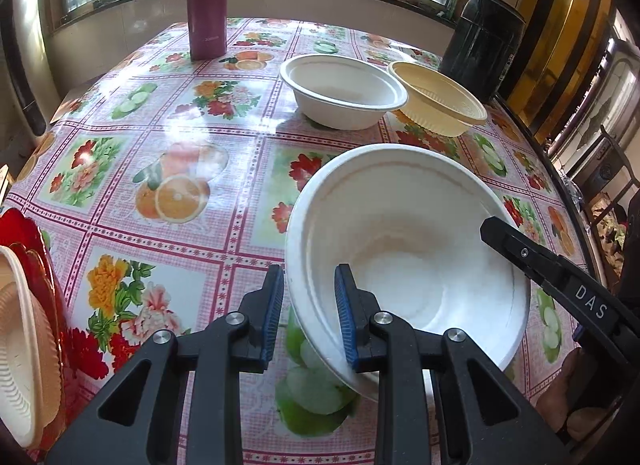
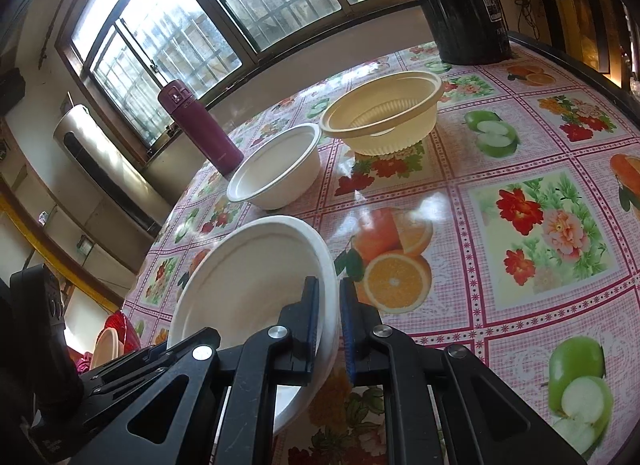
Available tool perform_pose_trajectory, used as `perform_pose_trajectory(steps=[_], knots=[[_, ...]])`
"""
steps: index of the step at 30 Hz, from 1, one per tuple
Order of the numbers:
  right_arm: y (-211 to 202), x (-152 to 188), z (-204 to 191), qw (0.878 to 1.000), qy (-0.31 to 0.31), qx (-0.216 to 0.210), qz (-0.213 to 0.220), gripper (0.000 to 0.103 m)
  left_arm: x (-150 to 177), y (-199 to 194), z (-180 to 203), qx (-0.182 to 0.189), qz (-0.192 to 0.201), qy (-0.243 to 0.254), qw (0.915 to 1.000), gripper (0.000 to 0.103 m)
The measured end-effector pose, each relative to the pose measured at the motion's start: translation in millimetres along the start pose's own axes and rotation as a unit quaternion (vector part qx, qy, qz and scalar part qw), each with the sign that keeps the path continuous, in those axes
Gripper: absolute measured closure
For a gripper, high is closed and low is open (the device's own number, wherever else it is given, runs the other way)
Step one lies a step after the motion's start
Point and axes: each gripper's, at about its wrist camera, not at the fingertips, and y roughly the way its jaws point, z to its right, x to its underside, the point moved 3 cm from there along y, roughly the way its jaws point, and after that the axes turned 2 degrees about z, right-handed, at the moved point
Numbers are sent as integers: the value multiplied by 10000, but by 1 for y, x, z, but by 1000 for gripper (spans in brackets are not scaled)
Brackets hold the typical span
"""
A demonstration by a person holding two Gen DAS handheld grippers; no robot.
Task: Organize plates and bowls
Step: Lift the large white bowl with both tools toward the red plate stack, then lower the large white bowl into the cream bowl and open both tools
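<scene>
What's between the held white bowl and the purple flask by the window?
Only bare tablecloth lies between the held bowl and flask; the left view shows it.

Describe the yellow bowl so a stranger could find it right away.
Start at the tall black canister at the table's far corner. Directly in front of it sits the yellow bowl, beside a white bowl. Only this one is cream-yellow with a ribbed wall.
</scene>
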Motion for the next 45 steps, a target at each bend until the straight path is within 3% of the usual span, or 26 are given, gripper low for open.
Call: perform_pose_trajectory(steps=[17, 23, 33, 45], knots=[[4, 29, -44, 9991, -421, -76, -5, 95, 28, -25, -34, -90, 64, -132, 9999, 79], [-4, 38, -66, 9966, -775, -54, 257, 95, 35, -35, -47, -144, 124, -201, 9996, 79], [-18, 44, -93, 9922, -960, -579, 548, 96, 36, -69, -64, -214, 453, -308, 9983, 79], [-24, 54, -142, 9872, -786, -1310, 452, 95, 32, -127, -104, -507, 1138, -500, 9909, 79]])
